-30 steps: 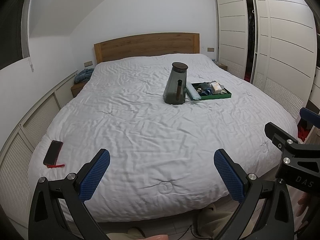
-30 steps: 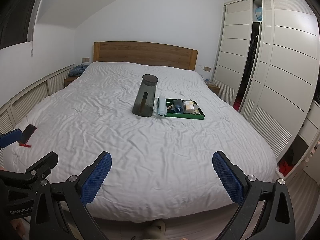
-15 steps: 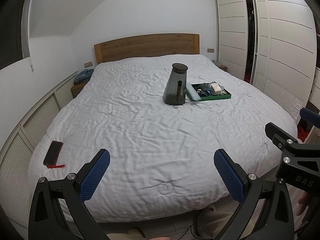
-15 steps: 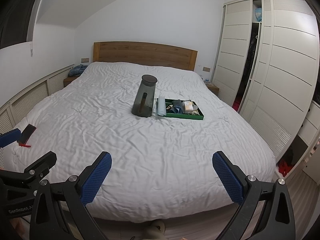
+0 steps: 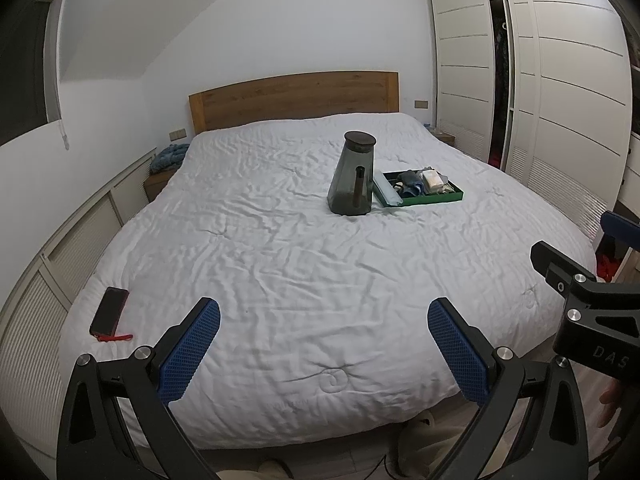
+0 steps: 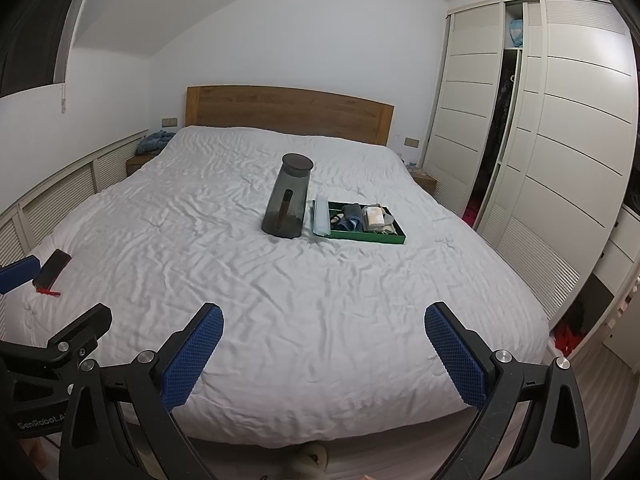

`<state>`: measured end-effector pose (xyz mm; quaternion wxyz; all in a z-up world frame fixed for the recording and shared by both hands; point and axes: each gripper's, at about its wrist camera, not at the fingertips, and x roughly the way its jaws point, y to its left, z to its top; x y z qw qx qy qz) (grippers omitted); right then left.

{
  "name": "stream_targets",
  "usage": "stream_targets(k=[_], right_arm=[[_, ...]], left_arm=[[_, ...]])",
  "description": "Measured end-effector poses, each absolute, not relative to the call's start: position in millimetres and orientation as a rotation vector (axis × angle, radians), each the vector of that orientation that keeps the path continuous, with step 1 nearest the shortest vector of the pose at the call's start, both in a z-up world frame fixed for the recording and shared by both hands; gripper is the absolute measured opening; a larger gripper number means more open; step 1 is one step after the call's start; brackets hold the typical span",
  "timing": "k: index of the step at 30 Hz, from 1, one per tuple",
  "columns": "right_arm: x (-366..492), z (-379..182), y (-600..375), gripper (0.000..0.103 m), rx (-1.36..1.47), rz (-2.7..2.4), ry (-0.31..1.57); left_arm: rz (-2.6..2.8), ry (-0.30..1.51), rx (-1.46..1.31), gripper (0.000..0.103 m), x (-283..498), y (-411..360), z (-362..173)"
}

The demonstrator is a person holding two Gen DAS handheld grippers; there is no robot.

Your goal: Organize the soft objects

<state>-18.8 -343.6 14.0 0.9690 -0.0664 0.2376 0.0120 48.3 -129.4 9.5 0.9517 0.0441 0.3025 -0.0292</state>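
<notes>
Both the left gripper (image 5: 324, 344) and right gripper (image 6: 324, 348) hang wide open and empty at the bed's foot. The soft items sit in a green tray (image 6: 362, 236) mid-bed, just beside a dark jug (image 6: 287, 202).

Bedroom, white walls, ceiling sloping down on the left. Bed (image 5: 280, 280) with crumpled white duvet fills the view straight ahead; wooden headboard (image 5: 294, 98) at the far wall. Louvred panels (image 5: 76, 240) run low along the left wall, dark window (image 5: 24, 60) above them. Nightstand (image 5: 158, 180) far left, beside the bed. Cream wardrobe (image 6: 560, 140) along the right wall, one door ajar. Light even, dim.
</notes>
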Motion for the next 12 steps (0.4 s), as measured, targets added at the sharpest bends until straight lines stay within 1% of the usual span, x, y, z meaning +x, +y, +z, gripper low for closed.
stream_targets(k=[12], right_arm=[[-19.0,14.8,-344.1,0.103,-0.137,0.025,0.478]], left_arm=[[-0.065,0.607,0.091,0.102,45.8,-131.7,9.5]])
